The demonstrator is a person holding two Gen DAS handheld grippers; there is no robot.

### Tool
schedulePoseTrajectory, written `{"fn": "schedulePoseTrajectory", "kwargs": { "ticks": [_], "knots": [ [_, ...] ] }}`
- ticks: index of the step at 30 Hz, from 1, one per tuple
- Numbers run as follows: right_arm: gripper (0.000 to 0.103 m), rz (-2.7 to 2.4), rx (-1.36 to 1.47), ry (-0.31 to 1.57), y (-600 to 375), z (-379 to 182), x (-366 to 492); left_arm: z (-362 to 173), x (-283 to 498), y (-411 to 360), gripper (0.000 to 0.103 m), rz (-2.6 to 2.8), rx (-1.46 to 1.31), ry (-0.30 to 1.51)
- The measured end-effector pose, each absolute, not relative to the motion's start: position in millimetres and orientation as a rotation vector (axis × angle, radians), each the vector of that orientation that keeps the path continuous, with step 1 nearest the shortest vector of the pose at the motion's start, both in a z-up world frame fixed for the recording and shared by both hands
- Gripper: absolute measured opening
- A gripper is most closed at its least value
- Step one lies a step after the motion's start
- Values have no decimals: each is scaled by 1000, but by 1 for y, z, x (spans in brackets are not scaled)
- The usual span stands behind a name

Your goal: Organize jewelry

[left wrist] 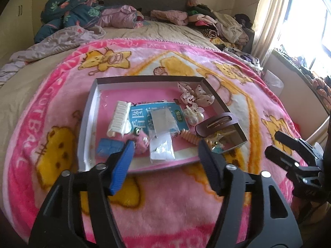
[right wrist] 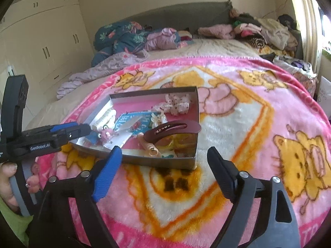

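A shallow grey box (left wrist: 144, 78) (right wrist: 165, 162) lies on a pink cartoon blanket. It holds a white comb clip (left wrist: 120, 117) (right wrist: 103, 117), polka-dot bows (left wrist: 194, 95) (right wrist: 178, 103), a pearl flower clip (left wrist: 193, 113) (right wrist: 158, 118), a peach spiral tie (left wrist: 190, 137) (right wrist: 149, 146), a pink fuzzy piece (left wrist: 140, 144) (right wrist: 106, 135) and a small clear bag (left wrist: 161, 146). A maroon hair clip (left wrist: 217, 122) (right wrist: 173, 130) rests against its right wall. My left gripper (left wrist: 165, 150) (right wrist: 82, 129) hangs open above the box's near-left edge, holding nothing. My right gripper (right wrist: 165, 155) (left wrist: 274, 143) is open and empty just before the box's near-right corner.
The pink blanket (left wrist: 175, 202) (right wrist: 238, 124) covers the near half of a bed. Piled clothes and bedding (left wrist: 86, 14) (right wrist: 258, 29) lie along the headboard. Wardrobes (right wrist: 45, 37) stand to the left, a curtained window (left wrist: 289, 20) to the right. A hand (right wrist: 8, 177) holds the left gripper's handle.
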State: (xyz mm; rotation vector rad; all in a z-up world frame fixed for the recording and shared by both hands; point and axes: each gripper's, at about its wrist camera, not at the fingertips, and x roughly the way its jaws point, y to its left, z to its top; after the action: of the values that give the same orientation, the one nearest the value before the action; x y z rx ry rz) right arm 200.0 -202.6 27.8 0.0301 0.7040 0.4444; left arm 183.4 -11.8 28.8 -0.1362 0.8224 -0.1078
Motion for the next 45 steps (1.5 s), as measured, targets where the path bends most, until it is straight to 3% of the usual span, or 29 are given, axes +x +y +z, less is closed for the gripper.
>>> {"fn": "schedulePoseTrajectory", "kwargs": {
  "ticks": [4,10,45],
  "knots": [
    [91,433,28,674,-204,35,188,34,168,-9,75,-97,-137,806],
    [93,426,27,649,-205,41,173,39,147,-4,91,-82,-142,787],
    [96,433,-28,584,-182,14,107,4,71,12,92,-1,-141,800]
  ]
}}
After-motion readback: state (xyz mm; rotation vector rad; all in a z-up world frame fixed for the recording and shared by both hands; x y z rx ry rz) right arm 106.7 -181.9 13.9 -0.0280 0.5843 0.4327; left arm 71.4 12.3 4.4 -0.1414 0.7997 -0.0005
